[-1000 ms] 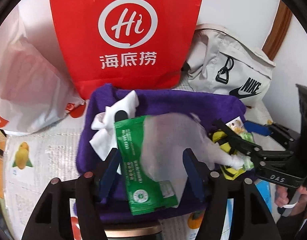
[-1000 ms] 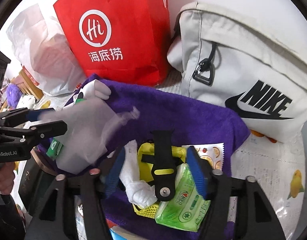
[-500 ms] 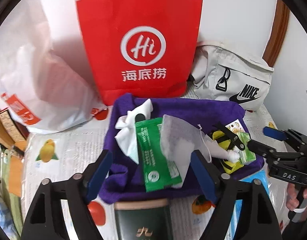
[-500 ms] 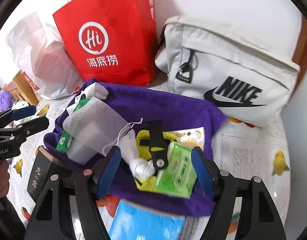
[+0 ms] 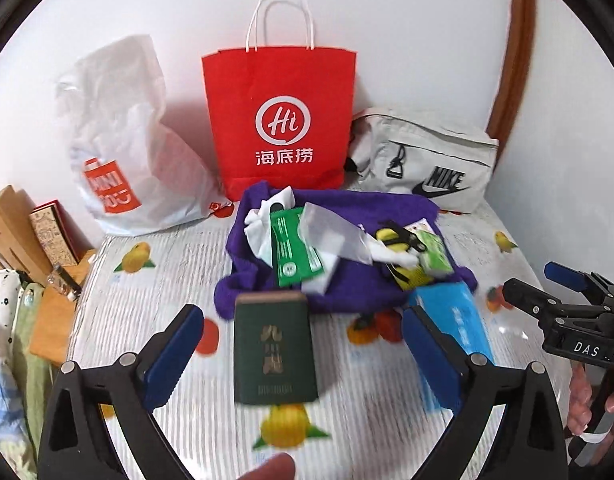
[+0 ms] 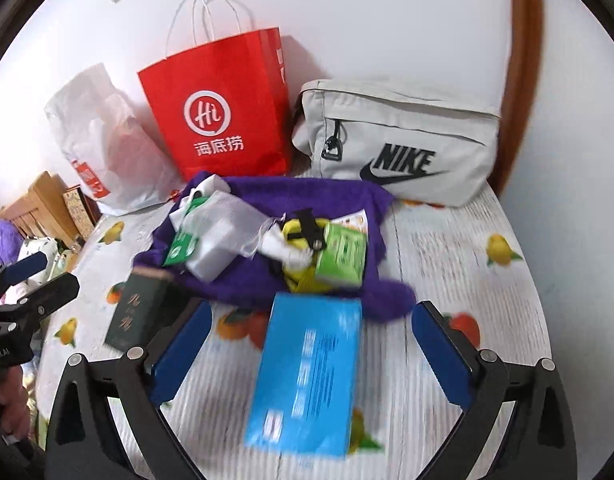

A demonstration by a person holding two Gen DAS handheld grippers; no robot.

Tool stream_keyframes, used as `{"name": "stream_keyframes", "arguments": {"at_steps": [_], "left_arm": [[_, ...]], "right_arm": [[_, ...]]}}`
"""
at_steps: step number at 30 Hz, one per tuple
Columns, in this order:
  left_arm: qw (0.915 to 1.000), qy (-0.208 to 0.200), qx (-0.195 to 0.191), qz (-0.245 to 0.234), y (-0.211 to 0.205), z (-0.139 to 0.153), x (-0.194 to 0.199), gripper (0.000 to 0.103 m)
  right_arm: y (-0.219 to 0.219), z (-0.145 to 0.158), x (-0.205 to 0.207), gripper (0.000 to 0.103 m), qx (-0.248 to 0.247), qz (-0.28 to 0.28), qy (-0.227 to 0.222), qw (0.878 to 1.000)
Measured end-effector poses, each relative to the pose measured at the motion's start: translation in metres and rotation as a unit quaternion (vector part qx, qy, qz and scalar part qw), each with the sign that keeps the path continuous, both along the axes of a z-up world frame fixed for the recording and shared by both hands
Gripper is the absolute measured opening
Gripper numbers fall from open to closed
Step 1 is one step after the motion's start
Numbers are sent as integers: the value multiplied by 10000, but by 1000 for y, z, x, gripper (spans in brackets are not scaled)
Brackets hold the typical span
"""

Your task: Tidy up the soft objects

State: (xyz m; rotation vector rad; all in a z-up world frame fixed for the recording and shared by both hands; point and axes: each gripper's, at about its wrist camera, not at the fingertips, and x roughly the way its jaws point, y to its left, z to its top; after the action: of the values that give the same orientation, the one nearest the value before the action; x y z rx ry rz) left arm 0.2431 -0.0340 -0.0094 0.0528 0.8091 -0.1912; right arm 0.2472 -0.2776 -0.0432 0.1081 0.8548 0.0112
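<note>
White walls stand behind a table [image 5: 387, 400] with a fruit-print cloth on it. Nearest to us, the left gripper [image 5: 303, 344] is wide open and points down at a slant; its jaws have just been opening, and nothing is pinched in them, though a dark green box [image 5: 275, 348] lies on the cloth between the two blue pads. The right gripper [image 6: 311, 348] is wide open too, its jaws have also just been opening, and it holds nothing; a blue box [image 6: 307, 376] lies on the cloth between its pads. A hand [image 5: 587, 396] holds that gripper from below. Just past both boxes sits the purple towel [image 6: 267, 276], bunched up, with the soft things piled on top of it: a white sock [image 5: 259, 236], a green packet [image 5: 291, 252], a see-through pouch [image 5: 331, 236], a yellow strap thing [image 6: 303, 236] and a light green wipes pack [image 6: 343, 256]. Behind the towel stand a white plastic bag [image 5: 127, 148], a red paper bag [image 5: 279, 120] and a grey pouch bag [image 6: 399, 140] against the wall.
</note>
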Motion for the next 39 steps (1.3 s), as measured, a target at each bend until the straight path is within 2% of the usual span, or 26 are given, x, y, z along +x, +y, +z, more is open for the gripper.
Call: {"name": "stream_keyframes", "arguments": {"at_steps": [4, 10, 15, 18, 28, 39], "left_arm": [[9998, -130, -106, 79, 5, 7, -46, 100], [9995, -278, -63, 95, 5, 10, -101, 100], [9984, -491, 63, 279, 10, 12, -141, 100], [9981, -524, -20, 326, 17, 13, -159, 100], [9973, -613, 104, 400, 15, 13, -192, 100], [9975, -579, 199, 364, 12, 11, -195, 100]], "right_arm": [[6, 5, -47, 99, -31, -91, 2, 10000], [12, 8, -106, 99, 72, -92, -152, 9998], [19, 16, -144, 99, -288, -181, -324, 9989], [24, 20, -165, 99, -447, -197, -450, 9978], [23, 24, -205, 99, -333, -229, -624, 9972], [18, 21, -208, 99, -231, -265, -579, 9977]]}}
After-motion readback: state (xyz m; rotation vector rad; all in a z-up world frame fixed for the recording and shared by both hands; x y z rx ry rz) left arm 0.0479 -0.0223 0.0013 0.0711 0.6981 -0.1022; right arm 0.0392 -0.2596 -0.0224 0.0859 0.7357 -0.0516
